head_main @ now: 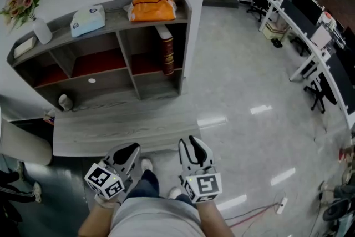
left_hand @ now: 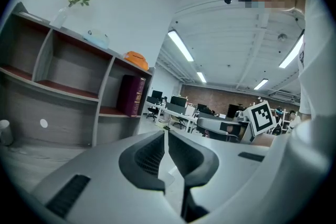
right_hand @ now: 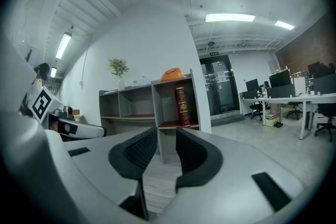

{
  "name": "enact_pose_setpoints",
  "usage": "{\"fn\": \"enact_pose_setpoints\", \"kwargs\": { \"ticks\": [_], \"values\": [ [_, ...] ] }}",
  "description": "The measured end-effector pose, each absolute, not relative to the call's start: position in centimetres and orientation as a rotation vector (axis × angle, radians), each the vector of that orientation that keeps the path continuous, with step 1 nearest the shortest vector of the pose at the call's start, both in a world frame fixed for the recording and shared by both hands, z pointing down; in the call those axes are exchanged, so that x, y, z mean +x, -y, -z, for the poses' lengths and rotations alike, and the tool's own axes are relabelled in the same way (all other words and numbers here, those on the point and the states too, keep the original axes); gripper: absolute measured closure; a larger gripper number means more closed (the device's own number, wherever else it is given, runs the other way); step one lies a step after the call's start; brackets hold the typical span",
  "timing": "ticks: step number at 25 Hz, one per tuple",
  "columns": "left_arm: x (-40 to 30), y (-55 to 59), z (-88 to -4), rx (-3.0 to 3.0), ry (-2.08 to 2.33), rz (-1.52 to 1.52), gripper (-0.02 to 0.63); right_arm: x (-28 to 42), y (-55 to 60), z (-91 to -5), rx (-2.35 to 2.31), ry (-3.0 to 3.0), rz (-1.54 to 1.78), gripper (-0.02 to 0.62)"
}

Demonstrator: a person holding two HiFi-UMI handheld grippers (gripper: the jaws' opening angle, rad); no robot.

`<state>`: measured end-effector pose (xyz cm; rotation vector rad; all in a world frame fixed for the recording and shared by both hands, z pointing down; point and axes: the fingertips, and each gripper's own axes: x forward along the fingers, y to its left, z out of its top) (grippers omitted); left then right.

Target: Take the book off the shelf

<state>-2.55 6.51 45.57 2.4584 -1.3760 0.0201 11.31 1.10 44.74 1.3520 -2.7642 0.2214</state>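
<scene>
- Glossy grey floor (head_main: 238, 119) filled the lower right of the head view, with the person's shoes (head_main: 146, 165) at bottom centre.
- At bottom left, the left gripper (head_main: 128, 154) had its jaws pressed together, with nothing between them.
- Just right of it, the right gripper (head_main: 194, 144) held its jaws slightly spread, also empty.
- Higher in the frame stood the grey shelf (head_main: 186, 36), well apart from both grippers.
- The dark red book (head_main: 167, 53) stood upright in the shelf's upper right compartment, near its right wall.
- On the shelf top lay an orange bag (head_main: 151, 7) and a pale blue pack (head_main: 87, 19), with flowers (head_main: 22, 3) at upper left.
- Office desks (head_main: 299, 25) lined the upper right.
</scene>
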Motion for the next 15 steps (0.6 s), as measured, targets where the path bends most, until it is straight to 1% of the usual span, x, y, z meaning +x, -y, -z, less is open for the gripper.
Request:
{"fn": "enact_pose_setpoints", "kwargs": {
  "ticks": [7, 10, 15],
  "values": [
    [-5.0, 3.0, -45.1, 2.529, 1.288, -0.024, 0.588, 9.2, 5.4, -44.6, 1.504, 2.653, -0.215, 0.482],
    [-5.3, 7.5, -44.3, 2.566, 1.260, -0.007, 0.576, 8.9, 8.0, -44.1, 1.602, 2.593, -0.200, 0.482],
    [-5.2, 14.5, -43.3, 2.625, 1.252, -0.024, 0.476, 8.2, 11.4, -43.0, 1.731, 2.526, -0.186, 0.482]
  ]
}}
